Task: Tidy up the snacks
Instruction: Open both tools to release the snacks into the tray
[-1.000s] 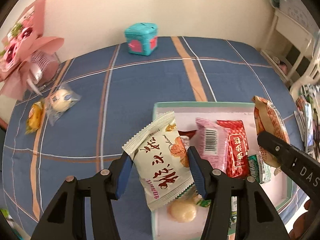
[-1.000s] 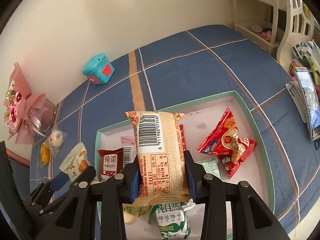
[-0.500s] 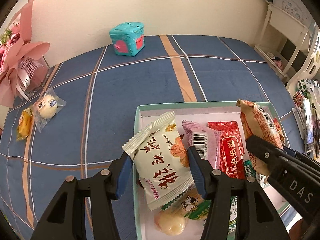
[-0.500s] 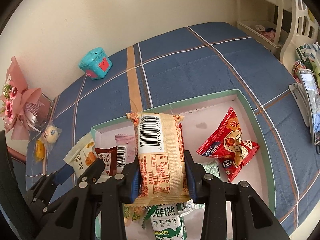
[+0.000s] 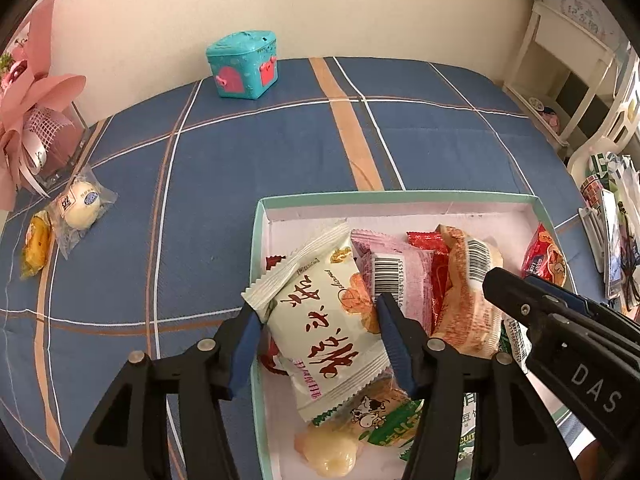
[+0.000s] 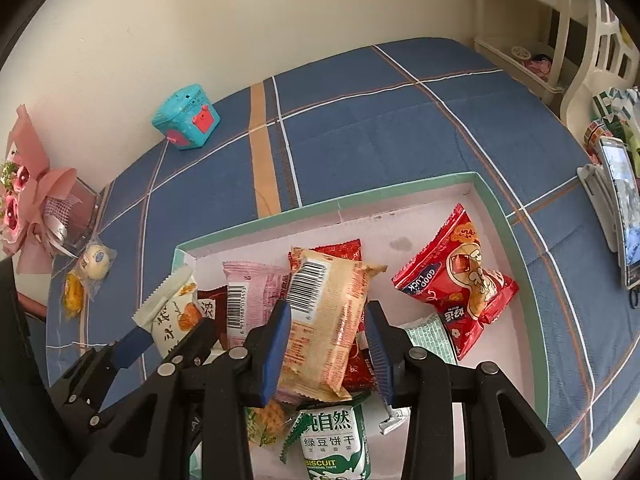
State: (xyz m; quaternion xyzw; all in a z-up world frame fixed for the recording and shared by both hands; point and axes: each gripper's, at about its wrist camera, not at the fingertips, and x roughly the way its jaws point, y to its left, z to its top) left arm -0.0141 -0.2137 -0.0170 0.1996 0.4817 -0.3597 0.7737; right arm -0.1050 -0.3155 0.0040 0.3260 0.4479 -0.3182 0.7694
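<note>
Drop-off step, I'd say: both packets hung over the tray (image 5: pixel 400 198). Left gripper (image 5: pixel 318 334) jaws had just been opening, white packet (image 5: pixel 324 332) loose between them. Right gripper (image 6: pixel 326 346) squeezed the orange packet (image 6: pixel 326 316); release next. Two snacks (image 5: pixel 66 216) waited at 9 o'clock.

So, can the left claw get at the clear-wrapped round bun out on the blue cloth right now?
Probably not yet: the left claw has the white packet between its fingers over the box; the bun lies unobstructed.
</note>
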